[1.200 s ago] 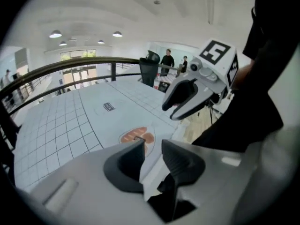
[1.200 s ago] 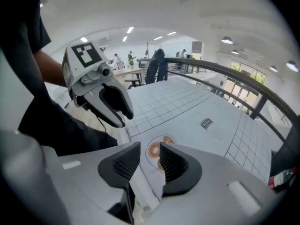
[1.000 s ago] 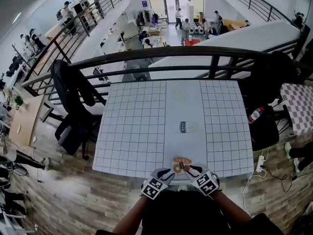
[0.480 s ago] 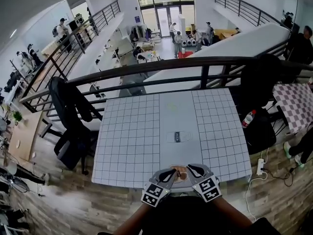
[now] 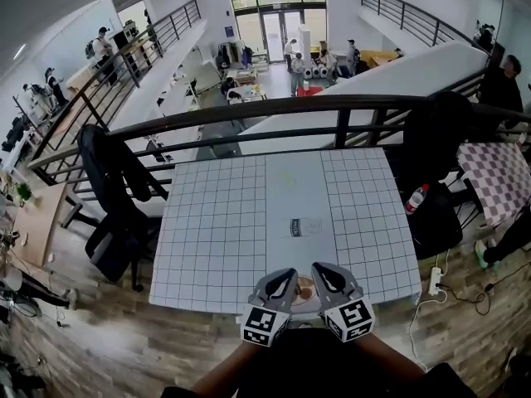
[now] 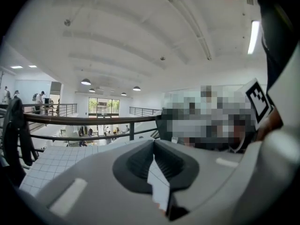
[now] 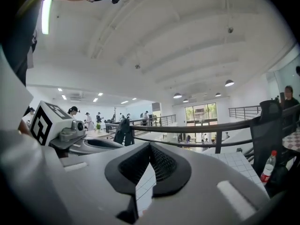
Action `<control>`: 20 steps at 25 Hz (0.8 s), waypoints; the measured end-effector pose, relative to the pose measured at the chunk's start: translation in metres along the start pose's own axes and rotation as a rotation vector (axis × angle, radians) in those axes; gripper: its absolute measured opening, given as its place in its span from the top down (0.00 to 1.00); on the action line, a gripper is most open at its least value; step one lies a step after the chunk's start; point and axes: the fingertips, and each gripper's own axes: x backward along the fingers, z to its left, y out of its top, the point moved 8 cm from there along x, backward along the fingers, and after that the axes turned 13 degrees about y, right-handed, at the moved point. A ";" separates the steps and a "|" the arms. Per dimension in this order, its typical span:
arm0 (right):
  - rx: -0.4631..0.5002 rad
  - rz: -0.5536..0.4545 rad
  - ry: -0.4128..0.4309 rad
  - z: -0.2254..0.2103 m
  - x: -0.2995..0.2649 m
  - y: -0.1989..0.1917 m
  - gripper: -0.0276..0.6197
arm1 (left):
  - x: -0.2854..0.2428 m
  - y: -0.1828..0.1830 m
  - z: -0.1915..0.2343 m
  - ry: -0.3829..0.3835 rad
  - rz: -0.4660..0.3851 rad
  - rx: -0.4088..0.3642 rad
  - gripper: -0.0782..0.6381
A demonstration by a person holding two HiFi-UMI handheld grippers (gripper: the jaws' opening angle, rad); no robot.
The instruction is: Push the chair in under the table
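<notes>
1. Two bare forearms (image 5: 217, 377) enter from the bottom edge of the head view. Each carries a gripper with a marker cube.
2. Left gripper (image 5: 284, 278): bottom centre, pointing up-frame over the table's near edge. Its fingers (image 6: 136, 163) have just closed and are pressed together at the tips. Nothing is between them; only table grid shows through the slit below the tips.
3. Right gripper (image 5: 320, 272): just beside the left one, to its right, the two tips near each other but apart. Its fingers (image 7: 165, 167) have also just closed, tips together, holding nothing.
4. Chair: a small round brown piece (image 5: 304, 289) shows between the two grippers at the table's near edge. It may be the chair's top. The rest is hidden by the grippers and the table top, so how far in it sits cannot be told.
5. Table (image 5: 216, 222): white top with grid squares at both sides and a plain centre strip. A small label (image 5: 304, 226) lies on the strip.
6. Floor, lower right: a power strip (image 5: 431, 280) with cable, near the table's right corner.
7. Left of the table: a black office chair (image 5: 112, 197) draped with dark clothing.
8. Right of the table: a second black chair (image 5: 436, 143), a red-capped bottle (image 5: 414, 197) beside it, and a checked cloth (image 5: 494, 177) at the frame edge.
9. Beyond the table's far edge: a black railing (image 5: 249, 110).
10. Past the railing, top of frame: a lower hall (image 5: 282, 44) with people and desks.
</notes>
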 end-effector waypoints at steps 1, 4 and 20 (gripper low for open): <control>0.008 -0.013 -0.017 0.002 0.000 0.004 0.96 | 0.004 0.004 0.001 0.019 -0.016 0.004 0.88; 0.014 -0.033 -0.046 0.017 0.004 0.014 0.96 | 0.026 0.017 0.002 0.082 -0.058 0.017 0.88; 0.049 -0.036 -0.112 0.018 -0.013 0.007 0.96 | 0.021 0.012 0.009 0.192 -0.141 0.008 0.88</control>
